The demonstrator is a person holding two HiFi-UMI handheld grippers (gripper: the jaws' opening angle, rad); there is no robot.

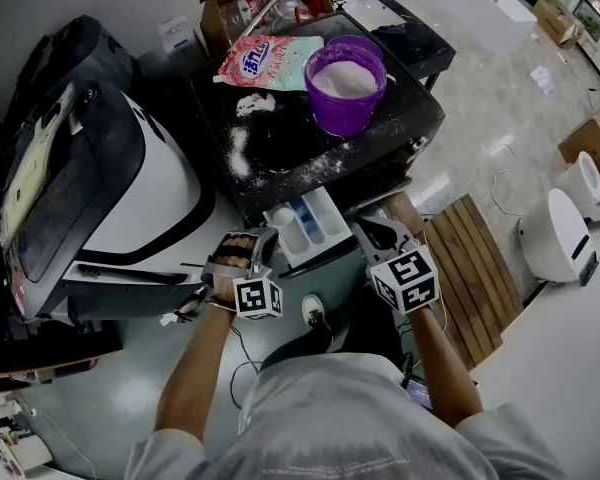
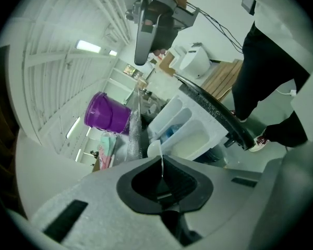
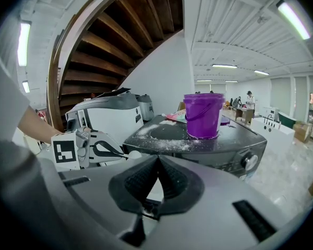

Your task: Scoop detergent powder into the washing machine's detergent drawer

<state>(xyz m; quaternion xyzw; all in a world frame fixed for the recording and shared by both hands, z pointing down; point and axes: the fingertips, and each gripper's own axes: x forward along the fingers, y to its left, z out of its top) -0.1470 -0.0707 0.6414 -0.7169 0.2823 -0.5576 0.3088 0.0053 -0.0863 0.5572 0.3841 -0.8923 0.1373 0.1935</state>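
Note:
The white detergent drawer [image 1: 325, 208] stands pulled out of the black washer [image 1: 380, 138], whose top is dusted with spilled powder. On that top sit a purple bucket [image 1: 345, 113] of white powder and a pink and teal detergent bag [image 1: 270, 63]. My left gripper [image 1: 260, 244] is shut on the thin handle of a white spoon [image 2: 154, 149], whose bowl hangs at the near edge of the drawer [image 2: 211, 125]. My right gripper [image 1: 366, 230] is just right of the drawer, jaws shut with nothing between them [image 3: 157, 159]. The right gripper view shows the spoon [image 3: 133, 154] and bucket [image 3: 202, 116].
A white and black machine [image 1: 130, 188] stands at the left. Behind the washer is an open cardboard box [image 1: 250, 3]. A wooden pallet [image 1: 475, 268] and a white appliance [image 1: 555, 233] lie to the right. The person's shoe [image 1: 313, 311] is below the drawer.

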